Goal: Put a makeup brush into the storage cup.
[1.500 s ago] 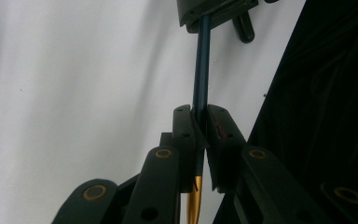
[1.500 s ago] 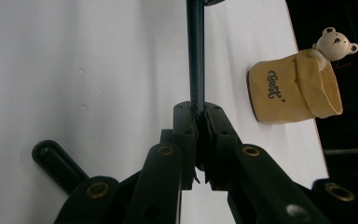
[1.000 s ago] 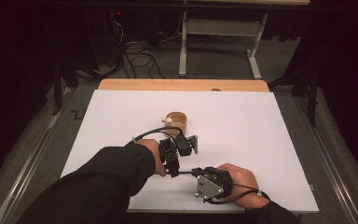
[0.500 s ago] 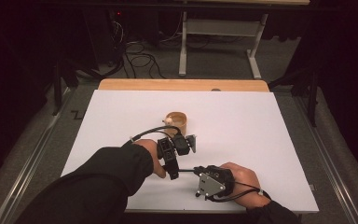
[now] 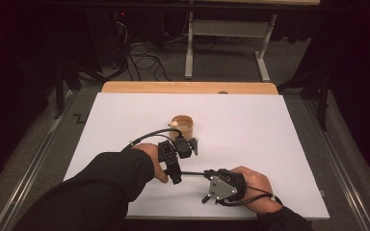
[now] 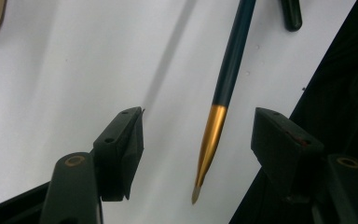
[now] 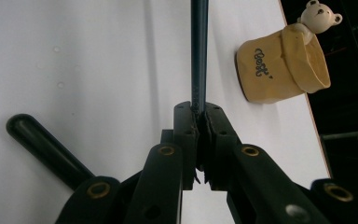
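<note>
Worktop (image 5: 279, 144): white board over a wooden top whose far edge shows; a dark floor with cables and a desk frame lies beyond it.
Pen holder (image 5: 182, 126): tan pot shaped like a rolled-down paper bag, a small bear figure on its rim, standing near mid-worktop just beyond the left hand-held gripper; nothing lies between it and the brush.
Writing: dark script on the pot's side in the right gripper view (image 7: 261, 61), too slanted to read for sure.
Left hand-held gripper (image 6: 200, 140): jaws apart, having just been opening; the brush tip lies between them, untouched by either pad.
Right hand-held gripper (image 7: 199, 122): clamped on the brush handle.
Paintbrush (image 6: 228, 70): dark handle, gold ferrule, pale tip, spanning the gap between the two grippers, over the near worktop.
</note>
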Demonstrator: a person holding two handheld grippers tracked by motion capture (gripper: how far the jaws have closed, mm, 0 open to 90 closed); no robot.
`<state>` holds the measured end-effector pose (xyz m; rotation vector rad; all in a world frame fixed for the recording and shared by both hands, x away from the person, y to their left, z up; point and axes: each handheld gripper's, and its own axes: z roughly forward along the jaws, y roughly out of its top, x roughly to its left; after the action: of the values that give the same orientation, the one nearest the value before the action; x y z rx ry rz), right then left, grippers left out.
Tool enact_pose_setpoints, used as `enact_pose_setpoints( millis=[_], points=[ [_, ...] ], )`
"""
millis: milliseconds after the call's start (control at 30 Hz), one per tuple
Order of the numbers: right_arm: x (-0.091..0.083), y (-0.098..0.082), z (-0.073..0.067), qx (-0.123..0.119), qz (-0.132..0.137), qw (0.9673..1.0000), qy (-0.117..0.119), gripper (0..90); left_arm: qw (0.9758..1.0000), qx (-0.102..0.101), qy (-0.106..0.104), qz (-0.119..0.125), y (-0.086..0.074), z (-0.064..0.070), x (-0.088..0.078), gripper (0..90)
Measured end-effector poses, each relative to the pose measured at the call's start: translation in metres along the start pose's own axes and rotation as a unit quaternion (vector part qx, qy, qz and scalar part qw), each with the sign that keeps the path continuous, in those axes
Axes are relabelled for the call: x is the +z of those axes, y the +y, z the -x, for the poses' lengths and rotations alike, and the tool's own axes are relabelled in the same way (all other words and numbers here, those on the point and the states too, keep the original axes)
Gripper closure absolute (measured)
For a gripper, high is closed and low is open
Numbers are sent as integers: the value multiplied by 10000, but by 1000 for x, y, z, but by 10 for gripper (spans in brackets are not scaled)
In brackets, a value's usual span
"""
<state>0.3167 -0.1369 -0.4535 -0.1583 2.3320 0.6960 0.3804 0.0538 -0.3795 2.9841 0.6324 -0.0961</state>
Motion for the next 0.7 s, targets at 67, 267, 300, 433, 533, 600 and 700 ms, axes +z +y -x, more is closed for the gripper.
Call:
enact_pose_setpoints(
  millis=[67, 267, 300, 433, 533, 600, 700],
  points=[
    [-1, -1, 1, 43, -18, 10000, -24, 865, 10000, -42, 21, 46, -3, -2, 0, 349],
    [-4, -8, 4, 172, -90, 9998, -83, 865, 9997, -233, 58, 106, -16, -10, 1, 348],
    [-4, -9, 5, 162, -97, 9998, -78, 865, 9996, -252, 64, 100, -17, -11, 1, 347],
    [-5, -11, 5, 216, -150, 9996, -114, 865, 9993, -353, 65, 113, -25, -16, 3, 348],
    [-6, -14, 6, 190, -167, 9996, -118, 865, 9992, -396, 43, 64, -30, -19, 4, 348],
    [-7, -17, 7, 159, -221, 9996, -123, 865, 9991, -412, 62, 58, -34, -20, 5, 348],
    [-9, -21, 8, 179, -248, 9994, -171, 865, 9990, -442, 61, 88, -37, -21, 5, 349]
  ],
)
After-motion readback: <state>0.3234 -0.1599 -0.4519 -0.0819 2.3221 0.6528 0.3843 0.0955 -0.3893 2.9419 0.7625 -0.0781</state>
